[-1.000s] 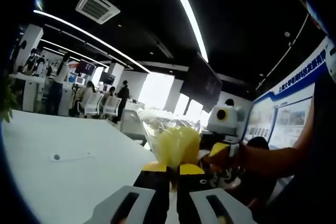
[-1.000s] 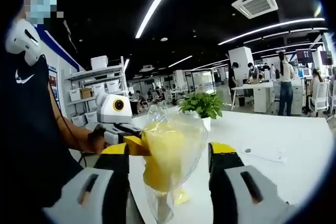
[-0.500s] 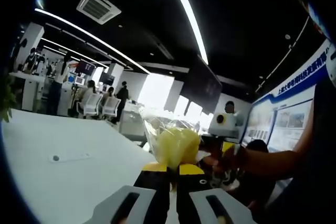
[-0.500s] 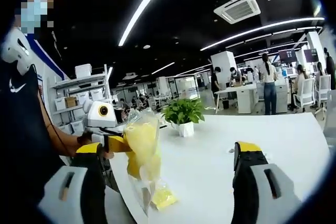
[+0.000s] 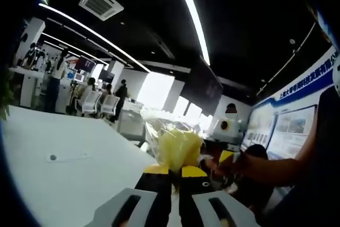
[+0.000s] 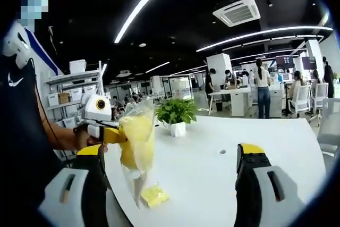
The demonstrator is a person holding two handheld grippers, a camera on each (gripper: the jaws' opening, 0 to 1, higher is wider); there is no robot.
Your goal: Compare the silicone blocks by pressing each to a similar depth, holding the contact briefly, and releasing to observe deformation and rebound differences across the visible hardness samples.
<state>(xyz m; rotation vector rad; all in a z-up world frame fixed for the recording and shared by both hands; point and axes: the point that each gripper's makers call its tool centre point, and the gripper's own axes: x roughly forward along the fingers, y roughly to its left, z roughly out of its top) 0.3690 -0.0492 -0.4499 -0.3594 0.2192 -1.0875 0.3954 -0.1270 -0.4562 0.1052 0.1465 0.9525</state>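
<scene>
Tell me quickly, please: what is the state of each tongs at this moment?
Left tongs: shut on the clear plastic bag of yellow blocks, held up off the white table.
Right tongs: open, holding nothing.

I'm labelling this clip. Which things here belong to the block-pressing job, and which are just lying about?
Job:
- clear bag of yellow pieces, pinched in the shut left claw
- loose yellow piece on the white table
- right claw, open

Lying about:
- potted plant
- small round thing
</scene>
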